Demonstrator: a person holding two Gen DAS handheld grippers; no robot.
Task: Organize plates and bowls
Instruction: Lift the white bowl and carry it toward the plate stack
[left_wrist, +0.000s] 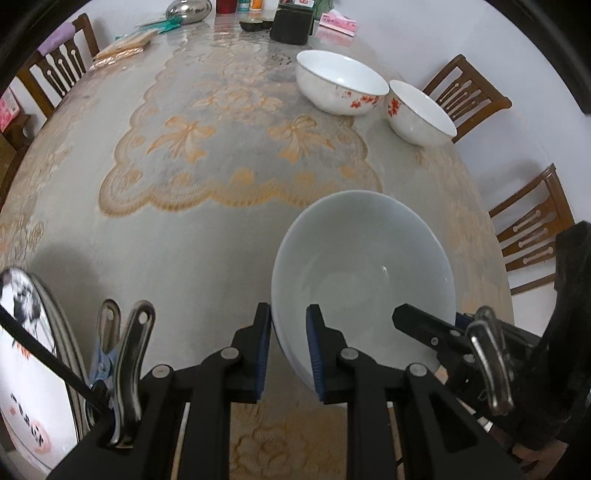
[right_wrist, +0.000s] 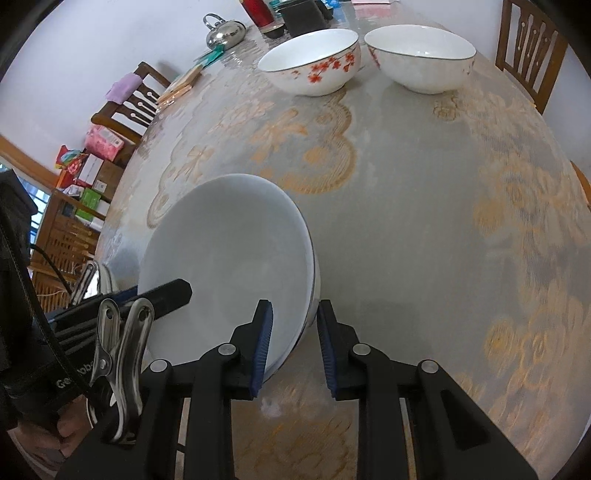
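Grippers hold one plain white ceramic bowl (left_wrist: 364, 273) between them above the lace-covered table (left_wrist: 207, 155): left gripper (left_wrist: 288, 347) pinches its left rim, right gripper (right_wrist: 293, 347) its right rim. Two red-flowered white bowls (left_wrist: 341, 83) sit beyond.

Two bowls (left_wrist: 341, 83) side by side on the table (left_wrist: 221, 236), beyond the held bowl (left_wrist: 364, 273).
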